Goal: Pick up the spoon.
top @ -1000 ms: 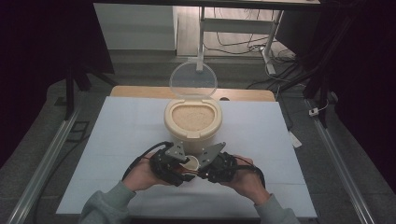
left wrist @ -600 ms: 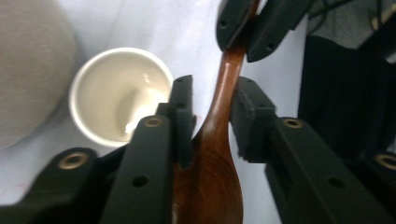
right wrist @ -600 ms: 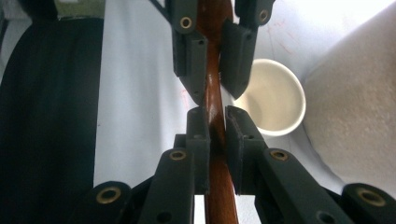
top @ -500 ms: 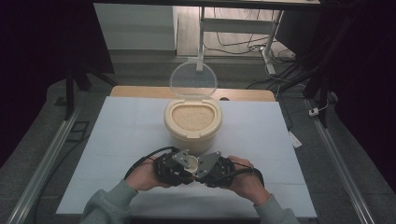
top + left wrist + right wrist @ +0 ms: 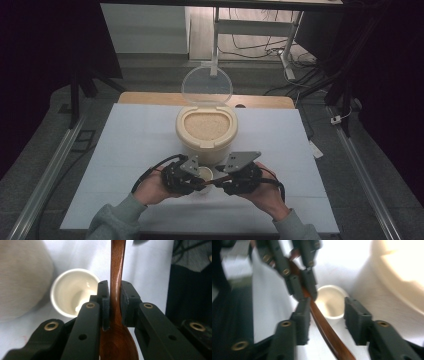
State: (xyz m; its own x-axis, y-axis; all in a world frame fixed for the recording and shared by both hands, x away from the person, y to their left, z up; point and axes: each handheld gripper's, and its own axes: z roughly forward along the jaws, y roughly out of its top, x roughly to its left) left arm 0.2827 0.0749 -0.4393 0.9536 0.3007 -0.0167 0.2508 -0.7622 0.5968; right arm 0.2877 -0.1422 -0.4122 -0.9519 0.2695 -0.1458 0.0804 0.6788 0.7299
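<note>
Wood is the stuff of the task's thing: a dark brown wooden spoon (image 5: 117, 290), which sits low in the centre of the high view, bridging the two grippers just in front of a small white cup (image 5: 205, 174). In the left gripper view the left gripper (image 5: 115, 302) has its jaws squeezed together on the spoon's neck, right where the handle widens into the bowl; the bowl fills the bottom of that frame and the handle runs straight up toward the top edge. The jaws have just been closing, and now the pads press on the wood from both sides.

In the right gripper view the right gripper (image 5: 328, 320) has just been opening. Its jaws stand apart, the handle running diagonally between them; it lies close against the left-hand pad, but the far pad is well clear, so nothing is pinched there.

The spoon looks light and fully stiff, so it should neither sag nor bend in a one-sided hold. Its polished surface looks smooth and probably a little slippery, and the handle is narrow, so it could pivot in the pads if loaded at the far end. The neck, where the left jaws already sit, seems the soundest place to hold: the flare of the bowl stops it sliding through.

Behind the cup, toward the middle of the high view, stands a cream container (image 5: 206, 131) of grain with its clear lid (image 5: 206, 86) tipped up.
</note>
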